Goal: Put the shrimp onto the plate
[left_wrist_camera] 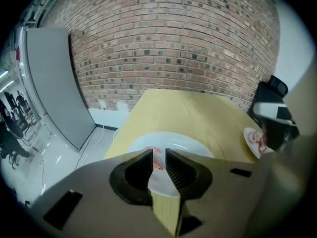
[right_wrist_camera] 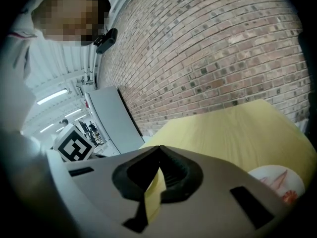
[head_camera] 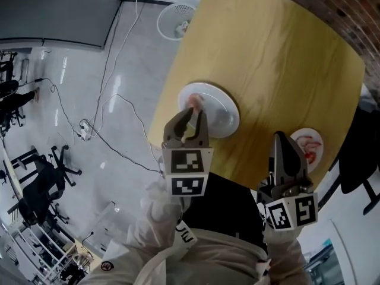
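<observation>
Already 1 small pink shrimp lies on the large round white plate, toward its far-left side, on the left part of the round pale wooden desk. The left gripper hangs just above it. In the left gripper view its fingers stand a narrow gap apart with nothing between them, and the shrimp shows through that gap, down on the plate. The right gripper hovers over the desk's near-right edge with its fingers pressed together and empty. Just beside it a small white saucer carries more pink pieces, probably further shrimp, though too small to count.

A shrimp like this looks light, soft and curved, and likely moist and slippery, so a hard pinch would probably squash it or squirt it out. The thick middle of the body seems the best place to take hold, across its width, with a gentle squeeze. The thin tail end would more likely tear or slip. If the saucer pieces come next, the right gripper is closest but would need to open first.
</observation>
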Demonstrator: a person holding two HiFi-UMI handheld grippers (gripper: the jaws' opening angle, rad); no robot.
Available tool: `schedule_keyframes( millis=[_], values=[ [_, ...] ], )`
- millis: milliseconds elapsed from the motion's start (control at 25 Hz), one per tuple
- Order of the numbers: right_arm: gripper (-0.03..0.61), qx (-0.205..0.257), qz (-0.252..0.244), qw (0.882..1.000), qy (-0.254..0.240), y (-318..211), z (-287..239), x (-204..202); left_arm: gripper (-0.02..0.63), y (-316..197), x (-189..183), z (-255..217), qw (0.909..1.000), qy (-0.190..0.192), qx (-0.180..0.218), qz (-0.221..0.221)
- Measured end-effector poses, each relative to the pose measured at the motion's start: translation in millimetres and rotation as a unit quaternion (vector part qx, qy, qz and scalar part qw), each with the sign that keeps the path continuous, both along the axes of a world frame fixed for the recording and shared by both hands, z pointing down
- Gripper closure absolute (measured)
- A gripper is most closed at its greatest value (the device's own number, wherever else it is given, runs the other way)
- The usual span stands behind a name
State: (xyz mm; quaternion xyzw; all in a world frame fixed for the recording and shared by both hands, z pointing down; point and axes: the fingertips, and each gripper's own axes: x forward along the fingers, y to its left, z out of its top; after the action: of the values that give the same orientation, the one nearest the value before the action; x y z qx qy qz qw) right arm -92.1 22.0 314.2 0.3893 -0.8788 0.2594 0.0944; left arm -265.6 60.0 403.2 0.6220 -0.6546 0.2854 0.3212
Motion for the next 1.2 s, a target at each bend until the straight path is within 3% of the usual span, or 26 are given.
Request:
schedule_keyframes(
  millis=[600,960,1200],
  values=[
    [0.554,-0.004,-0.085,0.996,0.010,-42,-1,-43,0.523,-8,-20,22,0.9918,0.047,-0.033,-0.114],
    [0.554,-0.014,-0.091,0.996,0.015,-52,4,-46,0.523,-9,-32,30,0.9903,0.036,-0.053,-0.124],
    [0.554,-0.018,-0.073,0.997,0.016,-59,9,-39,0.525,-11,-30,36,0.9929,0.005,-0.076,-0.092]
  ],
)
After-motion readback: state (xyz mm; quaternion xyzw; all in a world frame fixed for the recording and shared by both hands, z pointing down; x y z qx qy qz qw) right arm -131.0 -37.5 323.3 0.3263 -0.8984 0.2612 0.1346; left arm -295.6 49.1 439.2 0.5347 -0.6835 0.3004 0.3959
